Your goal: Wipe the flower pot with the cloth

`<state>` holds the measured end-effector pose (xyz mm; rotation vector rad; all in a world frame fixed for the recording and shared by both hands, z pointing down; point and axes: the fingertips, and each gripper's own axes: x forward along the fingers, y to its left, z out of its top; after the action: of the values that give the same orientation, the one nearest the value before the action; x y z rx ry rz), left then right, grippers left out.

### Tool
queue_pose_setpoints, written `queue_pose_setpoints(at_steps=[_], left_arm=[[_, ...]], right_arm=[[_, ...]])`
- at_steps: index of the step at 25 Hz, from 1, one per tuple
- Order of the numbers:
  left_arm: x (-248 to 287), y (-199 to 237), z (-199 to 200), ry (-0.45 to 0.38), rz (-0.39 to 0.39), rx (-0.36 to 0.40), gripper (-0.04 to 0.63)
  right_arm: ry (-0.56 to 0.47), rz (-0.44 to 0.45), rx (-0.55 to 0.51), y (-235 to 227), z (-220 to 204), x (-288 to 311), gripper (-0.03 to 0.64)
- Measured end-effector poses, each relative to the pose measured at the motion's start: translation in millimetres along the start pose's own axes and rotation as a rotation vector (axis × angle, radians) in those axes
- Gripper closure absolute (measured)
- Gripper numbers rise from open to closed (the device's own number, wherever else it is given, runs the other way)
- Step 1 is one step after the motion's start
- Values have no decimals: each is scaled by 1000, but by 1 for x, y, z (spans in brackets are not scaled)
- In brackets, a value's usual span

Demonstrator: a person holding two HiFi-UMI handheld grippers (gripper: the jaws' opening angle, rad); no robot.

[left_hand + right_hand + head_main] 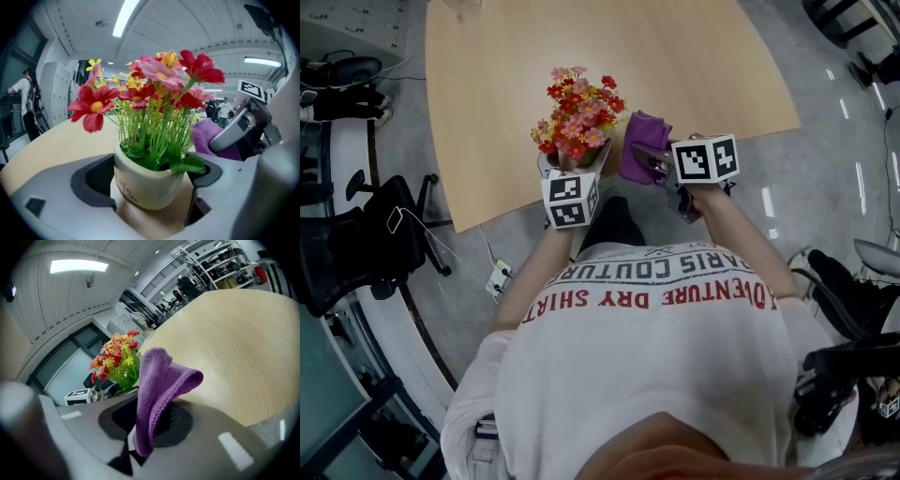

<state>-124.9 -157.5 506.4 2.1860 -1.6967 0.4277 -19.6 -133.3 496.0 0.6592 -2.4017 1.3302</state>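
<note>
Since your left gripper (151,180) has both jaws pressed against the sides of the flower pot (140,187), treat that hand as the vice and let the right gripper (151,423) do the wiping. Its jaws are closed on a fold of the purple cloth (161,380), which stands past the tips in a loose loop. Lay that loop on the pot wall facing the right gripper, just beside it, and stroke the bare wall between the left jaws. Press lightly, I'd judge, so the pot doesn't twist in the grip. Stay below the flowers (154,79). The pot is cream, glossy and rounded, with faint lettering, packed with red, pink and yellow blooms on green stems. Whether it rests on the table (243,343) beneath the left jaws, I cannot tell.
</note>
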Motion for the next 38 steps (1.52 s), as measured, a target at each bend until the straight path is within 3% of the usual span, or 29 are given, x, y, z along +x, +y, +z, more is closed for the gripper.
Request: queue_pose_setpoints(at_steps=[8,12,23,33,38], left_arm=[[12,10,-9,28,-234,108,112],[10,9,-10,41,-307,143,112],[3,3,-5,39,-350,159,112],[0,1,0,34,-369,166,112],[0,3,1,39,-378,171,112]], right_arm=[[15,69,4,4,17,33,557],[27,92,5,9,20,42,557],[80,87,-5,10,16,52,557],[159,-89,-27,-26,5,68,558],[176,-117,-26,-32,5,73,558]])
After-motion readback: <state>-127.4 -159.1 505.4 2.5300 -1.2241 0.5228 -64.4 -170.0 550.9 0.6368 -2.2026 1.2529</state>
